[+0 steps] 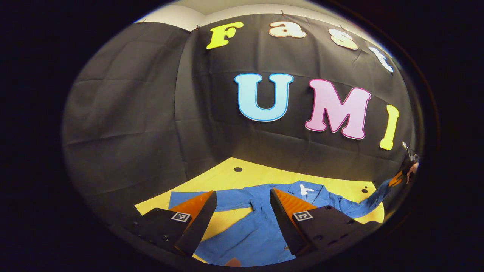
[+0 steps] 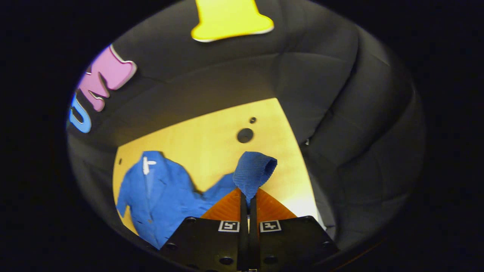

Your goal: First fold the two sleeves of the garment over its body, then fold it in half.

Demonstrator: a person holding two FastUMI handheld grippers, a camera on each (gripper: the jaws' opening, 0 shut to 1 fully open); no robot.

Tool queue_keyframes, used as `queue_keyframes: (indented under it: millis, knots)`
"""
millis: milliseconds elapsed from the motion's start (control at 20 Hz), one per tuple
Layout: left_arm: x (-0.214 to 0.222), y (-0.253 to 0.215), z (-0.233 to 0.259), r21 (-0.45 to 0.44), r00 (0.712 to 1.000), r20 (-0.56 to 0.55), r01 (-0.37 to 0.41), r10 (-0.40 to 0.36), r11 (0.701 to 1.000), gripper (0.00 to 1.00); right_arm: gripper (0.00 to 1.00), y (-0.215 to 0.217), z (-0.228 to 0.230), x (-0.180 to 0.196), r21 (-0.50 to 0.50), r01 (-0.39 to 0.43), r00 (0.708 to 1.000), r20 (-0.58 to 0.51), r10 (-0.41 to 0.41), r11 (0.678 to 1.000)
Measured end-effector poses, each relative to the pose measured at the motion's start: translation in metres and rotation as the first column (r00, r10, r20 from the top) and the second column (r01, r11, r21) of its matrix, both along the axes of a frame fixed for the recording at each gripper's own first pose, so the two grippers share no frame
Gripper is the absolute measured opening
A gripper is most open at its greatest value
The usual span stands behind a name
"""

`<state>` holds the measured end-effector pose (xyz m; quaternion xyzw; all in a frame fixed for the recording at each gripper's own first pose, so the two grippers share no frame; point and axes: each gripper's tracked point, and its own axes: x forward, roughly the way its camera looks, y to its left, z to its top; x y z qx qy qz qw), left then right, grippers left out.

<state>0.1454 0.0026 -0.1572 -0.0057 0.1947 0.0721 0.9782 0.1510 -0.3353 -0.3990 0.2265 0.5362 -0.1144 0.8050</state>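
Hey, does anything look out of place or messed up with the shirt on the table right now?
Nothing damaged. One sleeve of the blue shirt is lifted off the table, pinched in the right gripper.

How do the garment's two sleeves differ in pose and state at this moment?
The right sleeve is lifted off the table, its cuff pinched in the right gripper; the left sleeve lies flat, ungripped. The right gripper is shut on cloth, while the left gripper hangs open above the garment. Both sleeves are the same blue and unfolded.

1 blue garment (image 1: pixel 261 226), 1 table (image 1: pixel 227 177), 2 claws (image 1: pixel 242 215).
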Motion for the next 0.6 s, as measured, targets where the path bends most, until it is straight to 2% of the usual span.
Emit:
queue_keyframes:
  millis: [150, 250, 400, 600]
  knots:
    - [-0.002, 0.03, -0.004, -0.005, 0.999, -0.026, 0.026, -0.026, 1.0, 0.81, 0.05, 0.061, 0.061, 0.023, 0.044, -0.01, 0.996, 0.087, 0.006, 0.999]
    - [0.002, 0.056, 0.007, -0.007, 1.0, 0.002, 0.019, -0.019, 1.0, 0.8, 0.05, 0.102, 0.095, 0.041, 0.071, -0.012, 0.99, 0.139, 0.002, 0.997]
    - [-0.005, 0.089, 0.011, -0.041, 1.0, 0.0, 0.01, -0.01, 0.999, 0.81, 0.05, 0.189, 0.131, 0.07, 0.124, -0.068, 0.98, 0.194, 0.043, 0.99]
    - [-0.02, 0.146, 0.007, -0.039, 0.999, -0.016, -0.046, 0.046, 0.998, 0.81, 0.05, 0.307, 0.138, 0.093, 0.177, -0.186, 0.964, 0.225, 0.144, 0.967]
